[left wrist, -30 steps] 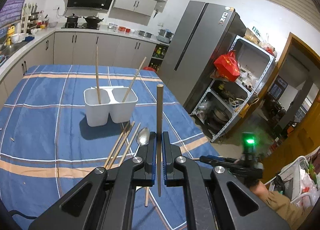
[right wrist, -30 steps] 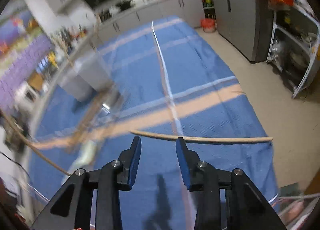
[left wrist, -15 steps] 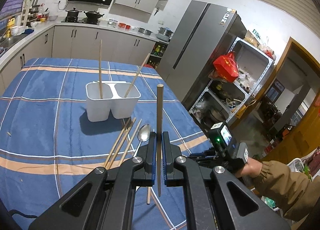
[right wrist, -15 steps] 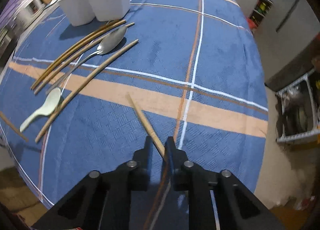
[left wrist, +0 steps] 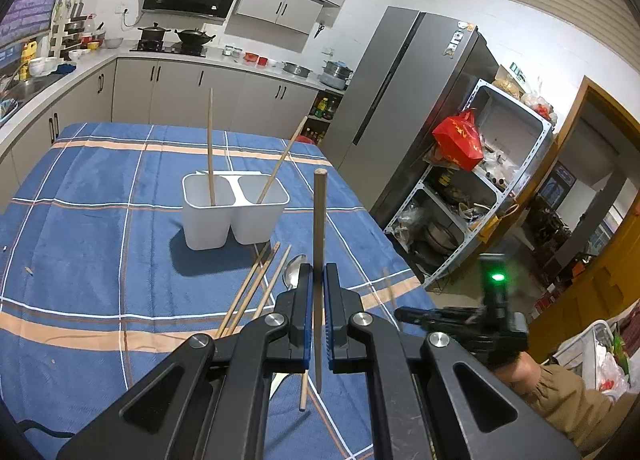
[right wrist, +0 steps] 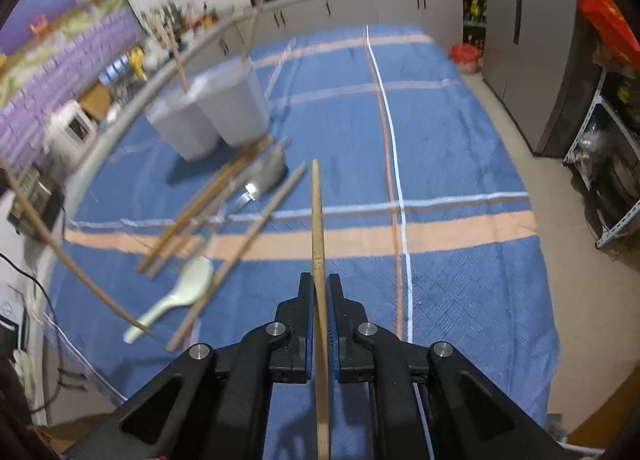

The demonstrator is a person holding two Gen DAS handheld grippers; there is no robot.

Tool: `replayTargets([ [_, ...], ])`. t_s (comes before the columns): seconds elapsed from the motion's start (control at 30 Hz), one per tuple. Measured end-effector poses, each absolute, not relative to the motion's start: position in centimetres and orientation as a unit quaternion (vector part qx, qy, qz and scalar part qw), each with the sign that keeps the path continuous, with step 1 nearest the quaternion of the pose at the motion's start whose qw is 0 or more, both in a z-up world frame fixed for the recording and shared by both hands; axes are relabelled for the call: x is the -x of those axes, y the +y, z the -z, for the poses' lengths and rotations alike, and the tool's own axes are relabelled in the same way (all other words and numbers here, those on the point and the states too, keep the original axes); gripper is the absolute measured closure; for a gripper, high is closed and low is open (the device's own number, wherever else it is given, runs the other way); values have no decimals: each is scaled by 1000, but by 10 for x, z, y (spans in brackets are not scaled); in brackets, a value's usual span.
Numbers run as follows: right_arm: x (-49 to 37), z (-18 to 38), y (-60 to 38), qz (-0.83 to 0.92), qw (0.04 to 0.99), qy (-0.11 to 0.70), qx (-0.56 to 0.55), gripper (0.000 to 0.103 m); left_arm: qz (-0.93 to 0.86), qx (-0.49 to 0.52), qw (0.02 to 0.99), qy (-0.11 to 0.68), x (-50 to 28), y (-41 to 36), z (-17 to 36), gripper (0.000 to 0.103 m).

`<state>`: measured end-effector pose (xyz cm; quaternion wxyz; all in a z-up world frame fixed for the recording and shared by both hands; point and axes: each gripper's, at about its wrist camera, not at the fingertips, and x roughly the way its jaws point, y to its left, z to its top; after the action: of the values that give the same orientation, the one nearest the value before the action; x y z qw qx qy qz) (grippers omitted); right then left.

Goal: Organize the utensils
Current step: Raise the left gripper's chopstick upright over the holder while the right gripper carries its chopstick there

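Observation:
My left gripper [left wrist: 316, 280] is shut on a wooden chopstick [left wrist: 319, 220] held upright above the table. My right gripper [right wrist: 319, 290] is shut on another chopstick [right wrist: 317, 212] that points forward over the cloth; this gripper also shows at the right of the left wrist view [left wrist: 460, 320]. A white two-compartment holder [left wrist: 234, 208] stands mid-table with one chopstick in each compartment; it appears blurred in the right wrist view [right wrist: 212, 112]. Loose chopsticks [left wrist: 256, 288], a metal spoon [left wrist: 294, 270] and a pale ceramic spoon [right wrist: 176, 296] lie in front of it.
The table wears a blue plaid cloth [left wrist: 100, 240]. Its right edge [left wrist: 400, 252] drops to the floor, with a fridge [left wrist: 404, 108] and a metal shelf rack [left wrist: 480, 180] beyond. Kitchen counters [left wrist: 180, 60] run behind the table.
My right gripper, open a second ago by a chopstick on the cloth, closed on it and lifted it, swinging toward the holder. My left gripper stays shut on its upright chopstick.

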<state>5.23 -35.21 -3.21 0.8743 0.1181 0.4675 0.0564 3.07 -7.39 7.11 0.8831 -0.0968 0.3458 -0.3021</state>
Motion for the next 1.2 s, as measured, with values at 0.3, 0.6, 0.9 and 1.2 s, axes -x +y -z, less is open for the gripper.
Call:
replayTargets([
  [0.3,-34,-29,-341,-57,917,371,-137,97,301,93,891,327,-21,-68,-88,98],
  [0.6,-46,-73,-329,-56,938,314,-133,97,281,99,905,304,-32,-47,-110,98],
  [0.9,-82,-107,-310,-59,947,296,-111,97,253,98,921,279,-72,-23,-134,98],
  [1.2,-125,-148,-298,-68,955,266,-108,98,243,87,934,248,-125,-19,-166,98],
])
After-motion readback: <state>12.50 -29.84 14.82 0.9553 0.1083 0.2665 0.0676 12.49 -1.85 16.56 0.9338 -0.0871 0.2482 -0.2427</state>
